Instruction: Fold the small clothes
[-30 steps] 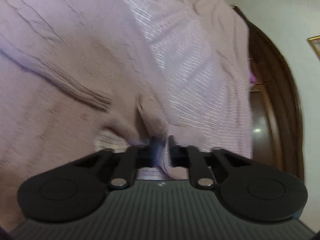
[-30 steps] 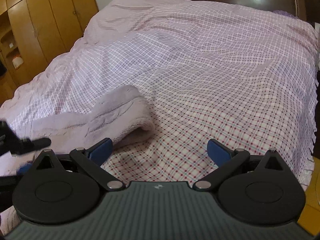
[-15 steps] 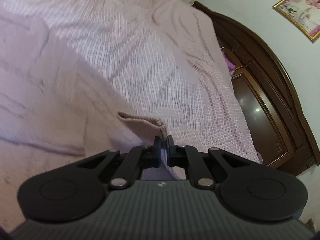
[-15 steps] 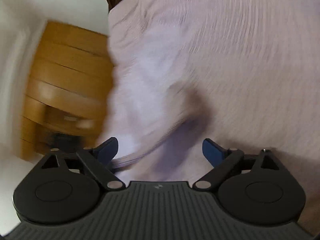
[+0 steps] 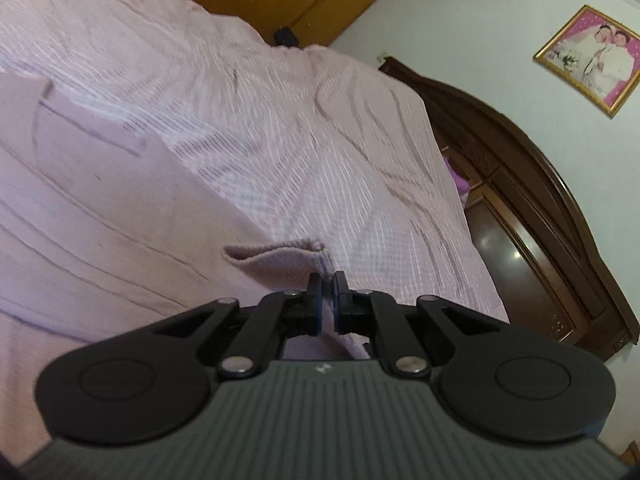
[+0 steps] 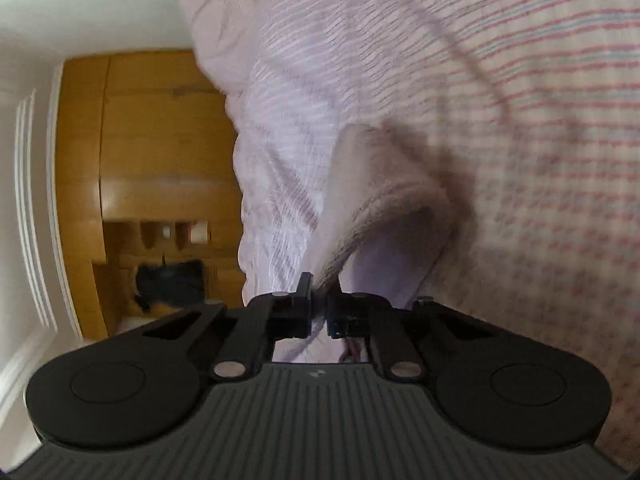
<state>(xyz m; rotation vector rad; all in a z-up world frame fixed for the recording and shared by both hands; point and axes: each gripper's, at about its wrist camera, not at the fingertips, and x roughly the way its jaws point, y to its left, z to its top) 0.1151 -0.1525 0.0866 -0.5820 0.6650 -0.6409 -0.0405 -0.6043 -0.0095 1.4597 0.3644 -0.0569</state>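
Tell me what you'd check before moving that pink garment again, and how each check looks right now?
1. Left gripper shut on the pink garment: ok.
2. Right gripper shut on a garment edge: ok.
3. Both grips on matching corners: cannot tell.
4. Garment lying flat, unwrinkled: not ok, creases show.
5. Checked bedspread free of other things where it shows: ok.
6. Image sharp enough to judge the right grip depth: not ok, blurred.
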